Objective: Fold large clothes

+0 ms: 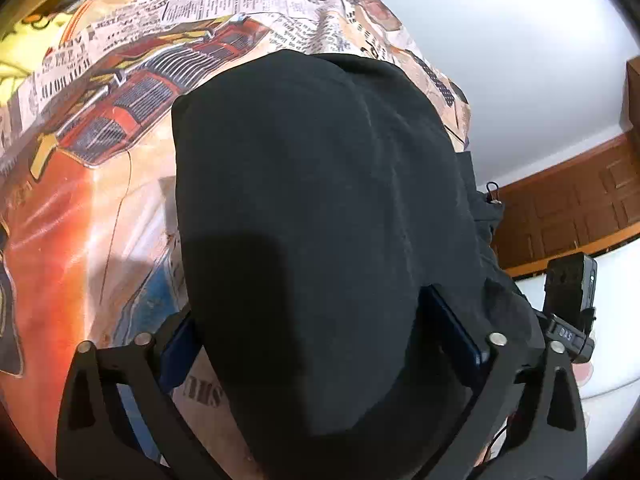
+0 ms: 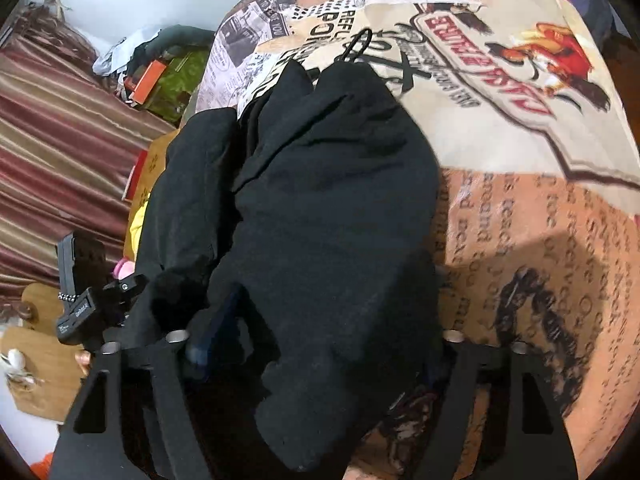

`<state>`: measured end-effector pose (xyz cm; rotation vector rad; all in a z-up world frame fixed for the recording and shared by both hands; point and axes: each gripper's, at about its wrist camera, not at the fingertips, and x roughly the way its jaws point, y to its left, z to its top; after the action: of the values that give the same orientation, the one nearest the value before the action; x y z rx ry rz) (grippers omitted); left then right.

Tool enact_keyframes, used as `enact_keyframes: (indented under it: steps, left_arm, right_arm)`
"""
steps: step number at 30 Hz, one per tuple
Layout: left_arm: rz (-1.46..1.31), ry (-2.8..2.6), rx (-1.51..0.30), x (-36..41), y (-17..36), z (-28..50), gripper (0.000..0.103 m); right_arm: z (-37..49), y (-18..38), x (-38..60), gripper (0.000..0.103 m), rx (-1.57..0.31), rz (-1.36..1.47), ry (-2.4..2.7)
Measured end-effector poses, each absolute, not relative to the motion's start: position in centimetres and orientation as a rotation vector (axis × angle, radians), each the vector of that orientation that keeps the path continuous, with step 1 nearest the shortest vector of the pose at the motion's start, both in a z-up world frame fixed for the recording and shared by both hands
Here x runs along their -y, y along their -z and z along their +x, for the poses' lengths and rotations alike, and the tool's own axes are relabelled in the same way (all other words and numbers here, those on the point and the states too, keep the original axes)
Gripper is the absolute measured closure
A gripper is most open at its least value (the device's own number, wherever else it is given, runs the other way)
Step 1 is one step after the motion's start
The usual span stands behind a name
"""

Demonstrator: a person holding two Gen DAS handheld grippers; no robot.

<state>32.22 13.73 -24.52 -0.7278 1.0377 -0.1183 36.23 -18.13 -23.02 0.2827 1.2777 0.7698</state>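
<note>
A black garment (image 1: 320,184), bunched into a thick fold, lies on a bedsheet printed with newspaper and cars (image 1: 100,160). My left gripper (image 1: 320,320) stands open and wide over the near end of the garment. Its blue pads (image 1: 180,344) flank the cloth on either side. In the right wrist view the same black garment (image 2: 320,200) fills the gap of my right gripper (image 2: 328,320). That gripper is half closed and shut on the cloth. One blue pad (image 2: 216,320) shows, the other is hidden under fabric. A black drawstring (image 2: 356,46) loops out at the far end.
The bedsheet (image 2: 520,220) spreads out to the right of the garment. Striped curtains (image 2: 52,160) and an orange box (image 2: 148,76) lie past the bed's left edge. A brown wooden panel (image 1: 580,200) runs along a white wall.
</note>
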Motion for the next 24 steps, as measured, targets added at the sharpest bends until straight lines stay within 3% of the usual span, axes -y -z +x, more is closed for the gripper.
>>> enact_keyframes:
  steps: [5, 8, 24]
  left_arm:
    - [-0.655, 0.124, -1.01, -13.8, 22.5, 30.6, 0.019]
    - [-0.626, 0.13, -0.993, -14.2, 21.1, 29.8, 0.024]
    - [-0.508, 0.122, -0.73, -24.2, 8.8, 29.6, 0.028]
  right_arm:
    - [34.9, 22.3, 18.4, 0.067, -1.282, 0.32, -0.784]
    - [33.9, 21.2, 17.4, 0.073, -1.272, 0.292, -0.788]
    - [35.7, 12.7, 7.5, 0.075, -1.023, 0.283, -0.887]
